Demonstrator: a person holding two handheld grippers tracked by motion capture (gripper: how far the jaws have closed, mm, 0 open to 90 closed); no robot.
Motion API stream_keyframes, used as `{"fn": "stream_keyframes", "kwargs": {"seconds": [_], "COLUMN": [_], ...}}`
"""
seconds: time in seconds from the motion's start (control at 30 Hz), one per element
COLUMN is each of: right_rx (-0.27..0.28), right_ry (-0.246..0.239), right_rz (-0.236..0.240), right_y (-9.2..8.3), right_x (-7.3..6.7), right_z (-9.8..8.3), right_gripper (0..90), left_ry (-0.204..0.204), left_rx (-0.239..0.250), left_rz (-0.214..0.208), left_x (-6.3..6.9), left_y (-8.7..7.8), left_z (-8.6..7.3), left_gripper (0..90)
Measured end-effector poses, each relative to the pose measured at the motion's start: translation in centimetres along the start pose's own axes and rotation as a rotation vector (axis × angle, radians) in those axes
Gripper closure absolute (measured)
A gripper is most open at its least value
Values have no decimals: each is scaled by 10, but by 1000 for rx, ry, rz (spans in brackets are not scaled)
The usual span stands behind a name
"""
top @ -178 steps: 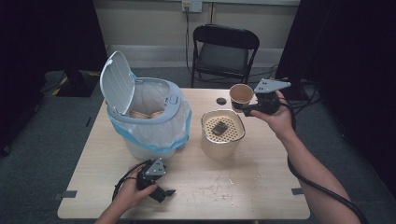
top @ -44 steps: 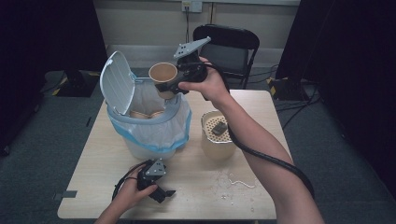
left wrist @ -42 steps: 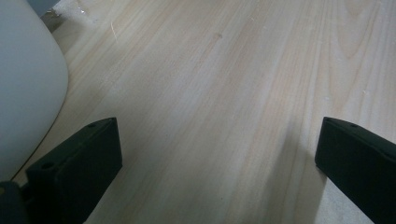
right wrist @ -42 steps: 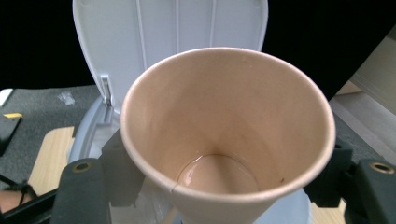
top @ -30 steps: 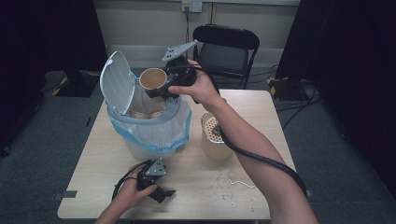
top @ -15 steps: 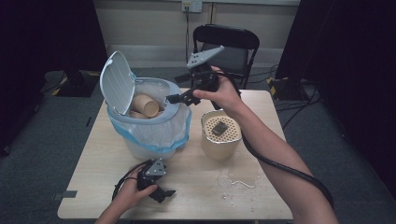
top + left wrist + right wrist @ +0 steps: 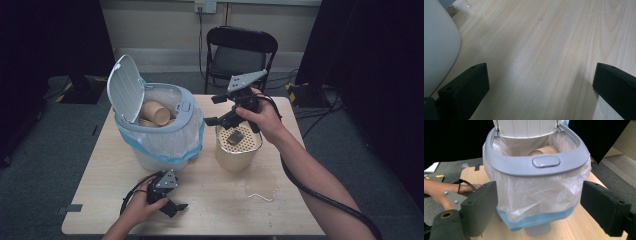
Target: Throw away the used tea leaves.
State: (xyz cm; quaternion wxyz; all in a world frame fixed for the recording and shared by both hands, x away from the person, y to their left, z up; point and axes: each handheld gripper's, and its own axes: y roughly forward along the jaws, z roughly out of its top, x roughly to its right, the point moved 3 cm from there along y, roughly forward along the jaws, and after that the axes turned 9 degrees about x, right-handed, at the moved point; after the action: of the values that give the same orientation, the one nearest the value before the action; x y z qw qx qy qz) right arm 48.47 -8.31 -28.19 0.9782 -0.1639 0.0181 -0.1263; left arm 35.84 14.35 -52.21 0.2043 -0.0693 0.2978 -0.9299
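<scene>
The right gripper (image 7: 216, 111), jaws wide apart and now empty, has pulled back from the bin (image 7: 186, 107) toward the beige strainer pot (image 7: 237, 156). The paper cup (image 7: 156, 113) it carried a moment ago lies inside the bin, so that drop looks finished.

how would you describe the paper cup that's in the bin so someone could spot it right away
Start at the white bin with the raised lid and blue-edged plastic liner, on the left of the table. Inside its grey rim, a brown paper cup lies on its side, its open mouth showing, unlike the cream perforated container standing beside the bin.
</scene>
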Motion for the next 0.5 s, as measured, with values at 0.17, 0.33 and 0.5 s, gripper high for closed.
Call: {"fn": "stream_keyframes", "kwargs": {"seconds": [0.17,0.33,0.5], "right_rx": [-1,-11,-20], "right_ry": [11,13,25], "right_rz": [-7,-10,-11], "right_y": [-10,-19,-28], "right_x": [-2,-4,-9], "right_z": [-15,-28,-45], "right_gripper": [137,138,138], "left_ry": [-3,-2,-6], "left_rx": [2,1,23], "left_rz": [2,2,7], "left_x": [0,0,0], "left_y": [0,0,2], "left_z": [0,0,-1], "left_gripper": [0,0,0]}}
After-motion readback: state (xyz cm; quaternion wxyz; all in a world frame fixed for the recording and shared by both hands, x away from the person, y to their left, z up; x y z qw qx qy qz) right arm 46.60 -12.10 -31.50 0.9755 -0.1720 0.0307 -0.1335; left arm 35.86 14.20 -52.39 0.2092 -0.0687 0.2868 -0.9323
